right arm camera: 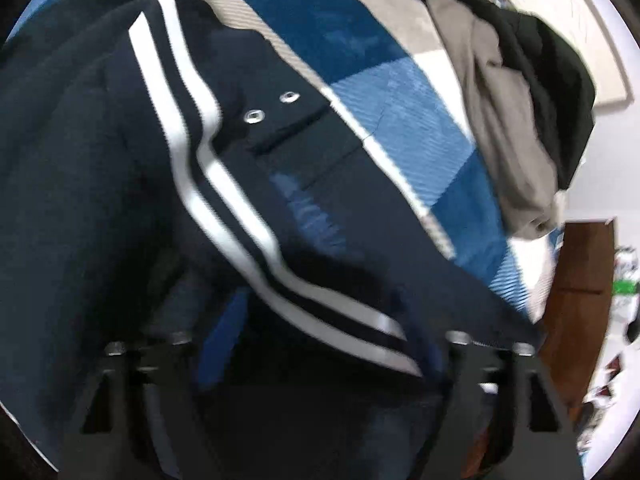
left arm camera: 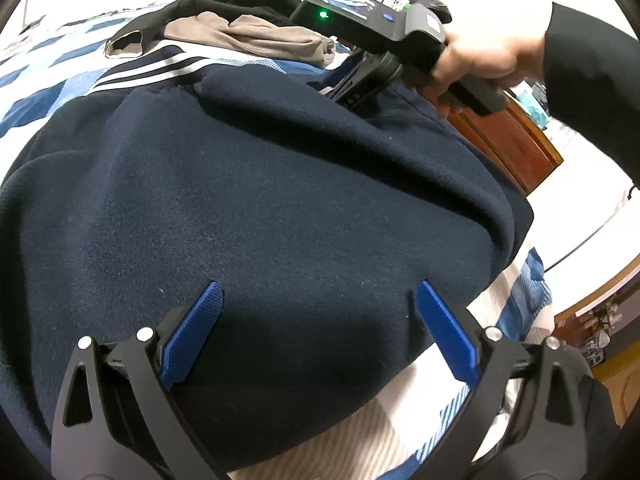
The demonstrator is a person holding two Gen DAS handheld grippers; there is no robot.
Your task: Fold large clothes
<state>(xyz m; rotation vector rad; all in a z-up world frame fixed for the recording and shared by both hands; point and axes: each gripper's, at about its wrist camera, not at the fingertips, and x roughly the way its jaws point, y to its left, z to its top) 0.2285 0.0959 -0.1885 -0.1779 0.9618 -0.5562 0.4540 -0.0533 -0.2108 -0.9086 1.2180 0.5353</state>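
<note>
A bed cover point(left arm camera: 60, 76) checked in dark blue, light blue and white spreads from 9 to 11 o'clock in the left wrist view. A reddish-brown wooden board point(left arm camera: 508, 140) edges the bed at 3 o'clock. In the right wrist view, blurred clutter point(right arm camera: 624, 280) sits at 4 o'clock beside that wood

Navy white-striped garment point(left arm camera: 248, 184) spread on bed

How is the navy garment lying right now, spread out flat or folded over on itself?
Folded over, at least partly. In the left wrist view the navy garment shows a rounded doubled edge lying across its own fabric on the checked bedcover.
</note>
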